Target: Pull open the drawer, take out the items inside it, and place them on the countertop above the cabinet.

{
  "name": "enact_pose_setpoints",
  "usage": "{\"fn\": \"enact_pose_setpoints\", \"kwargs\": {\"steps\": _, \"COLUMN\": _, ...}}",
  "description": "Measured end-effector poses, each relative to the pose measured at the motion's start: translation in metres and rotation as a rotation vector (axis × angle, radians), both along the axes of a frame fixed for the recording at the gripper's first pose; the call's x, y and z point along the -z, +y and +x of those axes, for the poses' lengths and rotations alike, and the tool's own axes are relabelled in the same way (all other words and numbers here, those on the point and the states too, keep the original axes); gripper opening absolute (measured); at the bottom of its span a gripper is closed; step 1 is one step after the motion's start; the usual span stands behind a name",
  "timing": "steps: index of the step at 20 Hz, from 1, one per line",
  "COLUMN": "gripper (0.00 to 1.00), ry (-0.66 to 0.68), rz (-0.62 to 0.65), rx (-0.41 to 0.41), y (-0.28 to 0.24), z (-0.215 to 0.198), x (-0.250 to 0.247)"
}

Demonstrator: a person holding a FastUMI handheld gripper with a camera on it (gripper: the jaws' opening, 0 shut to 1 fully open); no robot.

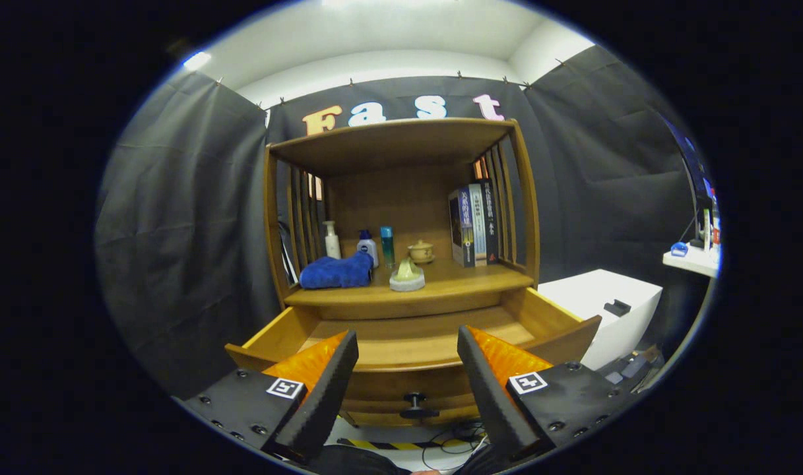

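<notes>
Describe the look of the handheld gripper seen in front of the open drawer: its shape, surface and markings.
The gripper has two wedge-shaped fingers that taper toward their tips, with textured, ribbed faces. Each sits on a flat dark plate studded with round screw heads. Each plate carries a small square black-and-white marker tag. No cable on the gripper itself is visible.

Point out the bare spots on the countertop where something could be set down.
Countertop: bare wood runs along the front edge between the tape roll and the books. The left is crowded by the blue towel and bottles. The open gripper hangs above the open drawer.
</notes>
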State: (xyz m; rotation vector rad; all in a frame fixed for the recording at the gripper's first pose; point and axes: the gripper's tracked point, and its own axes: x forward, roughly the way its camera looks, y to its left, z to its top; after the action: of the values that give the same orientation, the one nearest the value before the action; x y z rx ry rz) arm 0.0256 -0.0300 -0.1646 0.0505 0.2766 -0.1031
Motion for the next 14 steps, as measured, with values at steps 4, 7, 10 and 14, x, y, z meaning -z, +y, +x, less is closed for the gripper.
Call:
{"fn": "enact_pose_setpoints", "kwargs": {"steps": 4, "gripper": 0.97, "ry": 0.006, "rz": -0.011, "rx": -0.002, "y": -0.004, "z": 0.003, "x": 0.033}}
{"fn": "enact_pose_setpoints", "kwargs": {"steps": 7, "gripper": 0.97, "ry": -0.001, "rz": -0.021, "rx": -0.009, "y": 0.001, "z": 0.005, "x": 0.059}}
{"fn": "enact_pose_setpoints", "kwargs": {"steps": 10, "gripper": 0.98, "ry": 0.000, "rz": -0.056, "rx": -0.029, "y": 0.007, "z": 0.006, "x": 0.075}}
{"fn": "enact_pose_setpoints", "kwargs": {"steps": 14, "gripper": 0.98, "ry": -0.012, "rz": -0.074, "rx": -0.023, "y": 0.005, "z": 0.008, "x": 0.089}}
